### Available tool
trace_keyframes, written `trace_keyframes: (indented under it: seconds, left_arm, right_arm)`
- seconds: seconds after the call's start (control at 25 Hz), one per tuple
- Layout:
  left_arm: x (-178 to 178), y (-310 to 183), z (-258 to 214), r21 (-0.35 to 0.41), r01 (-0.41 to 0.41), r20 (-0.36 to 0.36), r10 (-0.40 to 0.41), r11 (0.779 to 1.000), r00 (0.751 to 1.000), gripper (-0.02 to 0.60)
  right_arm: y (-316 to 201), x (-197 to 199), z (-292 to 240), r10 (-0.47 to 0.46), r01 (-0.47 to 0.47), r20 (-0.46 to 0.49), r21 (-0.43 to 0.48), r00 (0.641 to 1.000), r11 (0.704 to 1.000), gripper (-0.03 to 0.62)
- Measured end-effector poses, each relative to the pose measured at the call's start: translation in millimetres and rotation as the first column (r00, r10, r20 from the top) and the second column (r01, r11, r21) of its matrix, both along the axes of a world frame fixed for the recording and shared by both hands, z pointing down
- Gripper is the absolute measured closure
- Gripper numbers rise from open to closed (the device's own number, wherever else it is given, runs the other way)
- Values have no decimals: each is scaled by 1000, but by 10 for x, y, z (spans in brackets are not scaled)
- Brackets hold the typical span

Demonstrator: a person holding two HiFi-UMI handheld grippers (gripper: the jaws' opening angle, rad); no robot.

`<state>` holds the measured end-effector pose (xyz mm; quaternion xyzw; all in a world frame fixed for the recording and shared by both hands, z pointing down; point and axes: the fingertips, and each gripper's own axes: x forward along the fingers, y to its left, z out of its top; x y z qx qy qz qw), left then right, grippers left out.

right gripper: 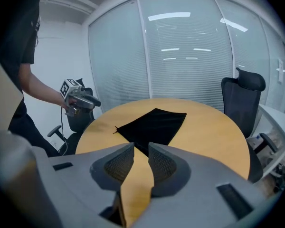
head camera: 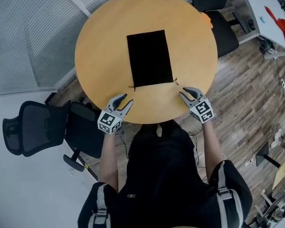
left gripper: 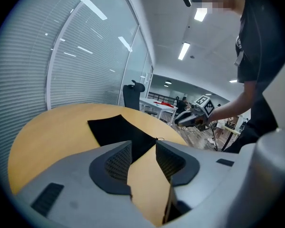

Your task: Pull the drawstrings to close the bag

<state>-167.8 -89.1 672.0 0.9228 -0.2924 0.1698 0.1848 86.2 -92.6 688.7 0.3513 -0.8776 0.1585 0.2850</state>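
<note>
Bag position: a black drawstring bag (head camera: 149,58) is laid flat near the centre of the round wooden desk (head camera: 99,51). Its long sides are seen running away from the person, and its mouth edge is turned toward the person. One knotted cord end (head camera: 132,87) is seen at the near left corner of the bag and a second cord end (head camera: 175,81) at the near right corner. Both are stretched out on the desk surface just past the fabric.

The left gripper (head camera: 127,99) is held over the near left rim of the desk and is pointed toward the left corner of the bag. Its jaws are shown apart in the left gripper view. Only bare desk surface and a corner of the bag beyond are seen through the gap, and nothing is clamped.

The right gripper (head camera: 184,91) is held over the near right rim, close to the right cord end but not touching it. Its jaws are also shown apart, by a narrower gap, and nothing is held between them.

A black office chair (head camera: 33,127) is placed on the floor to the left of the desk. A glass wall (right gripper: 190,46) fitted with blinds is seen behind the desk.
</note>
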Motion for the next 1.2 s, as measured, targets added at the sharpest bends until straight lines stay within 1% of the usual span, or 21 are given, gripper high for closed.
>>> trace_keyframes:
  seconds: [0.08,0.24,0.32,0.44,0.56,0.64,0.72,0.76,0.84,0.92,0.96,1.2]
  left_arm:
    - [-12,-2,171,-29,2,20,-1,1000,1000,443]
    - [-76,-62,521,-62,18,115,-11,998,993,445]
    - [-113,-124,683,-69,37,153,-26,997,988,445]
    - [-165,-209,892,-73,60,195,-45,996,980,445]
    - [-189,-290,1057,-60,56,257,-39,997,966,445]
    - [-163,-321,1172,-52,23,301,-6,998,954,445]
    - [-113,-323,1288,-45,-34,350,47,998,935,445]
    - [-103,-315,1360,-42,-68,382,79,997,921,445]
    - [-94,-297,1480,-39,-146,449,148,988,881,445]
    - [-74,-310,1538,-31,-207,495,195,978,847,445]
    - [-61,-333,1546,-26,-224,507,206,974,837,445]
    - [9,-454,1555,-11,-278,531,241,960,812,446]
  right_arm:
    - [-36,18,137,0,0,-19,-8,1000,1000,444]
    - [-164,82,345,26,-25,-54,15,998,1000,445]
    - [-220,85,459,21,-20,-74,23,997,1000,445]
    - [-238,37,644,-10,11,-116,14,993,1000,445]
    - [-231,-6,796,-25,25,-139,-4,990,1000,445]
    - [-212,1,885,-31,30,-155,-13,987,999,445]
    - [-192,30,987,-41,39,-177,-15,983,999,445]
    - [-192,32,1027,-42,40,-188,-16,981,999,445]
    - [-192,20,1092,-37,33,-202,-23,979,999,452]
    - [-200,13,1141,-33,28,-209,-27,977,999,453]
    - [-211,13,1152,-33,28,-212,-26,977,999,453]
    - [-275,21,1193,-25,21,-235,-19,972,1000,462]
